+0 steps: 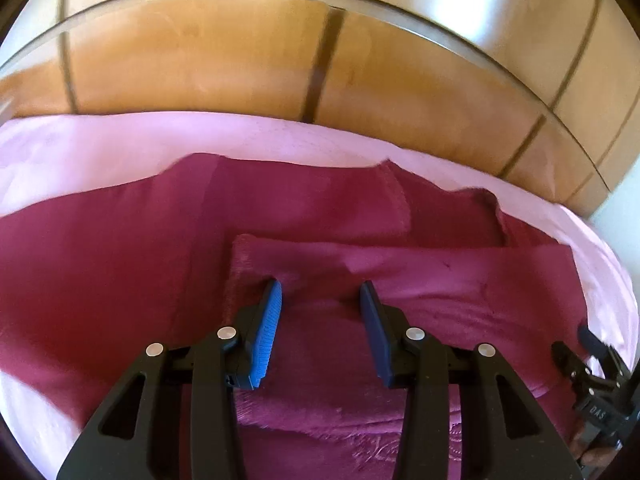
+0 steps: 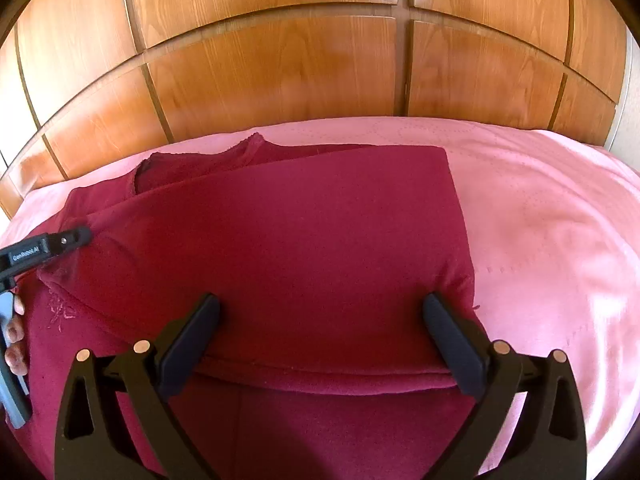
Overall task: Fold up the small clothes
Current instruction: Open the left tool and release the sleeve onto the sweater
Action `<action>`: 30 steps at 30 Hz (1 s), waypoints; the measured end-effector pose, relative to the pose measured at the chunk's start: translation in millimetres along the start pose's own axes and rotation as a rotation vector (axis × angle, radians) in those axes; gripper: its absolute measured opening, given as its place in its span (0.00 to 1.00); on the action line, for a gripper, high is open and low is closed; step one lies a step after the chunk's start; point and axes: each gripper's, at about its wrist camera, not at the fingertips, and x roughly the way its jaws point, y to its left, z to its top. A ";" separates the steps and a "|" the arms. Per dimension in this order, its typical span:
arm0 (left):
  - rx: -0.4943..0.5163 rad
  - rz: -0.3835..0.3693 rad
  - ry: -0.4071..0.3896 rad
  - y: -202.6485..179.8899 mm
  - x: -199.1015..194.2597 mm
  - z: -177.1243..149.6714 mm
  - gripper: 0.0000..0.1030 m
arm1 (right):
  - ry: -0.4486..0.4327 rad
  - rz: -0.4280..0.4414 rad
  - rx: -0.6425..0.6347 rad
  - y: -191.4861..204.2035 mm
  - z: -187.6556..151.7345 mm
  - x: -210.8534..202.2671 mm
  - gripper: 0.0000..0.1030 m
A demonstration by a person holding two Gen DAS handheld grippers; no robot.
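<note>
A dark red garment (image 1: 120,264) lies spread on a pink bedsheet (image 1: 280,140), with a layer folded over it. It fills the middle of the right wrist view (image 2: 300,240) too. My left gripper (image 1: 320,292) is open, its blue-padded fingers resting on the folded edge with cloth bulging between them. My right gripper (image 2: 322,308) is wide open over the fold near the garment's right edge, holding nothing. The left gripper also shows at the left of the right wrist view (image 2: 76,236), touching the cloth.
A wooden panelled headboard (image 2: 280,72) rises right behind the bed. The pink sheet (image 2: 540,220) extends to the right of the garment. The right gripper's body shows at the right edge of the left wrist view (image 1: 596,364).
</note>
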 end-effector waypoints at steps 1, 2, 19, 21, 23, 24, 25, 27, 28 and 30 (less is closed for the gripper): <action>-0.002 0.015 -0.004 0.9 -4.7 -2.9 0.40 | 0.000 0.001 -0.001 0.0 0.3 0.3 0.98; 0.005 0.028 -0.009 1.9 -10.7 -7.4 0.40 | 0.000 0.000 -0.001 0.3 0.5 0.4 0.98; -0.432 -0.017 -0.112 181.9 -146.0 -81.5 0.49 | 0.005 -0.020 -0.009 3.6 1.0 0.2 0.98; -0.540 0.008 -0.145 223.1 -161.6 -88.5 0.49 | 0.002 -0.021 -0.008 4.2 0.4 -0.3 0.98; -0.631 0.028 -0.181 256.3 -174.2 -94.6 0.49 | 0.001 -0.020 -0.008 4.2 0.3 -0.7 0.98; -0.677 0.037 -0.200 274.5 -180.6 -97.1 0.49 | 0.000 -0.023 -0.010 4.8 0.2 -0.9 0.98; -0.726 0.046 -0.222 294.5 -187.0 -99.5 0.49 | -0.001 -0.026 -0.014 5.1 0.3 -1.1 0.98; -0.823 0.062 -0.253 331.2 -195.7 -102.5 0.49 | -0.003 -0.031 -0.018 5.8 0.3 -1.4 0.98; -0.861 0.058 -0.261 345.6 -197.5 -103.2 0.49 | -0.003 -0.033 -0.019 6.2 0.3 -1.5 0.98; -0.942 0.077 -0.283 372.6 -201.0 -105.6 0.49 | -0.004 -0.039 -0.022 6.9 0.1 -1.9 0.98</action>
